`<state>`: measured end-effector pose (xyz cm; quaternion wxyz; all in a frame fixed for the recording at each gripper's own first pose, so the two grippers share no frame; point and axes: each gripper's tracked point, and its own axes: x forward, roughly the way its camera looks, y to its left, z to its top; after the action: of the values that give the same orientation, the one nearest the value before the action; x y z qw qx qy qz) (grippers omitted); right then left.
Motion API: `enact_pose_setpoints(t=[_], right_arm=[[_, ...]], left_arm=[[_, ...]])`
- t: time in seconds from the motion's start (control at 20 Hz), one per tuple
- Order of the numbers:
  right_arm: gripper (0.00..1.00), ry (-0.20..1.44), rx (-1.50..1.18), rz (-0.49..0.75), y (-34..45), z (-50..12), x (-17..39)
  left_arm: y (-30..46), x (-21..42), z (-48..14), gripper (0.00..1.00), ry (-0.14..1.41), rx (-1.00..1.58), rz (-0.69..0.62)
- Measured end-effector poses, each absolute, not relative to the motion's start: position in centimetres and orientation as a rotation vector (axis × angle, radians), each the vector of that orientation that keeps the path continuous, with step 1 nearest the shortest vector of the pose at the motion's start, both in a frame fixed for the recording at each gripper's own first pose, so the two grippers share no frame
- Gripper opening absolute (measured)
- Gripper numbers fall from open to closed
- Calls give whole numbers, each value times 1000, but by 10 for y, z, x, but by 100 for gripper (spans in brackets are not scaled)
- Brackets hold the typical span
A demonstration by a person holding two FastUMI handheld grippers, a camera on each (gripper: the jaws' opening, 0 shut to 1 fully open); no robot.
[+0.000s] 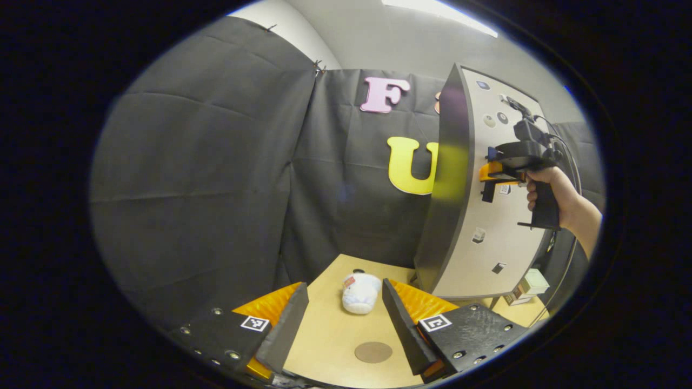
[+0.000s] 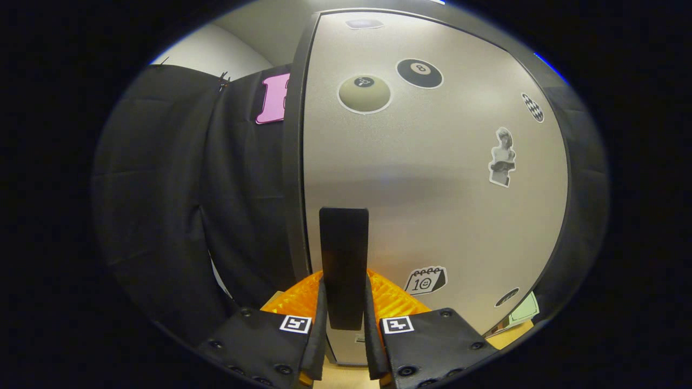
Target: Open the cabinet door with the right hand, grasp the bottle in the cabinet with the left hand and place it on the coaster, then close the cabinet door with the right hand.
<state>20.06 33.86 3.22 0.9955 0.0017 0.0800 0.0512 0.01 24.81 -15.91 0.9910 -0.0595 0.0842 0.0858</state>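
A small white bottle point(image 1: 361, 293) rests on the wooden table point(image 1: 324, 335), just left of the cabinet door's lower corner. A round brown coaster point(image 1: 373, 351) lies on the table nearer to me than the bottle. My left gripper point(image 1: 341, 312) is open low over the table, the bottle beyond its fingertips and the coaster between them. The grey, sticker-covered cabinet door point(image 1: 486, 237) stands to the right. A hand holds my right gripper point(image 1: 494, 174) against it. In the right gripper view that gripper point(image 2: 344, 289) is shut on the black upright door handle point(image 2: 344, 243).
Small boxes point(image 1: 532, 282) sit on the table behind the door's lower right edge. Black cloth closes off the back and left. A cable point(image 1: 567, 156) trails from the right gripper. The door point(image 2: 432, 178) stands close in front of the right gripper.
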Motion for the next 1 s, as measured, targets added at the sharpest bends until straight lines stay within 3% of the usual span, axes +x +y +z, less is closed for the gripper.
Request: enact_pose_setpoints(t=[0.35,1.0], right_arm=[[11,177,-22,239,340,30,196],[11,160,-40,456,336,37,134]], left_arm=[[231,7,-153,83,163,-168,114],[168,8,-125,85,134,-117,85]])
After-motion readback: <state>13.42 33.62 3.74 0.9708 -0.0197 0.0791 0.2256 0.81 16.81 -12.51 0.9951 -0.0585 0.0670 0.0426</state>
